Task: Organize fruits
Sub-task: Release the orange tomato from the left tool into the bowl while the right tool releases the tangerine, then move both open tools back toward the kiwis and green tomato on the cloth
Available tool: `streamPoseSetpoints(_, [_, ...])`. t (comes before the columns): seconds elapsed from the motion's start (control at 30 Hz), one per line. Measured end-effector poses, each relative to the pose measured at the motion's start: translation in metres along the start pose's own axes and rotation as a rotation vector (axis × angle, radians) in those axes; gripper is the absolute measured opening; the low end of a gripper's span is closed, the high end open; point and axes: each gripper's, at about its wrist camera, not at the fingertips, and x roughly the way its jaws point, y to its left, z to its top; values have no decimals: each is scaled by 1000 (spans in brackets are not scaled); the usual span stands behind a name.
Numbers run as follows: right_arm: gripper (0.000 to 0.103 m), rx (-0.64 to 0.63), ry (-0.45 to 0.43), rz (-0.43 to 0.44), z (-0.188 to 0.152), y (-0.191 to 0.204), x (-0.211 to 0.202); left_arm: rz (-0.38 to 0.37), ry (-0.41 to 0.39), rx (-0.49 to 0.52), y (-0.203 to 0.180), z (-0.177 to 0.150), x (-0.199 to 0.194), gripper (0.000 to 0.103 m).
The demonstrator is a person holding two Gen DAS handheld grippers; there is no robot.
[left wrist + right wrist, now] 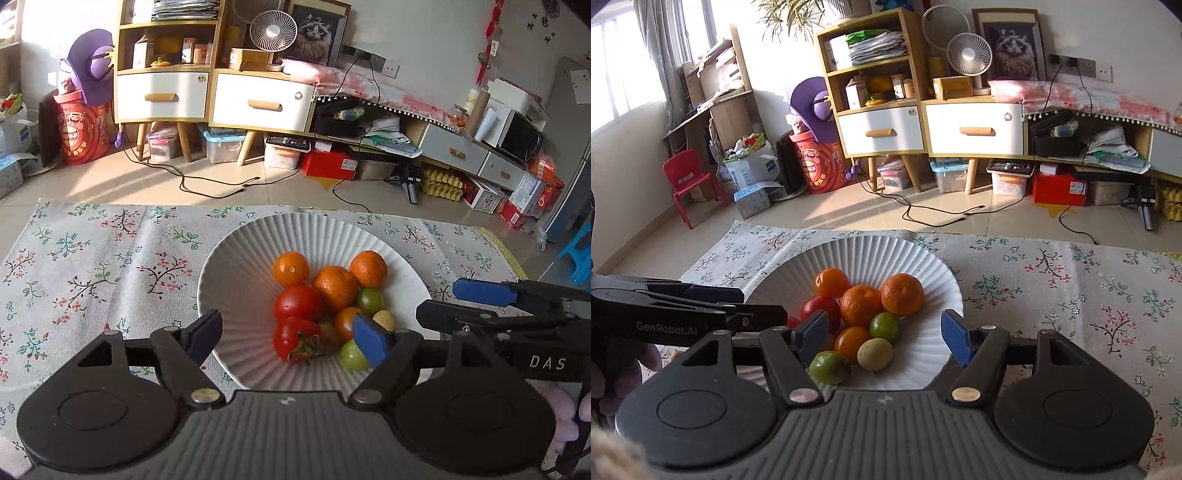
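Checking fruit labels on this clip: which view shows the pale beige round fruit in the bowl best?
The right wrist view: the pale beige fruit lies whole and unobstructed near the bowl's front. In the left wrist view only a sliver shows behind a blue finger pad.

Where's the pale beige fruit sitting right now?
In the right wrist view the pale beige fruit lies at the near edge of the pile in the white ribbed bowl, between a green fruit and another green fruit.

Both wrist cams sit close behind their jaws, angled down. 2 views share the plate [236, 266] [923, 266] ahead, counter [92, 258] [1071, 277], shelf beyond.
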Motion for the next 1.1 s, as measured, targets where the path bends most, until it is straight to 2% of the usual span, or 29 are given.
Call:
streamPoseSetpoints(0.33, [75, 6, 30, -10, -15, 15, -19, 26, 9, 31, 5, -25, -30, 83])
streamPoseSetpoints(0.4, [78, 0, 36, -15, -17, 19, -22, 37, 8, 40, 5, -31, -35, 88])
streamPoseSetpoints(0.67, [90, -24, 42, -17, -32, 32, -35, 95, 23, 55, 10, -54, -51, 95])
streamPoseSetpoints(0.93, [100, -21, 45, -10, -47, 46, -32, 140, 3, 99, 22, -81, -61, 95])
streamPoseSetpoints(1.1, [102, -96, 75, -22, -68, 63, -23, 158, 17, 114, 26, -103, -57, 95])
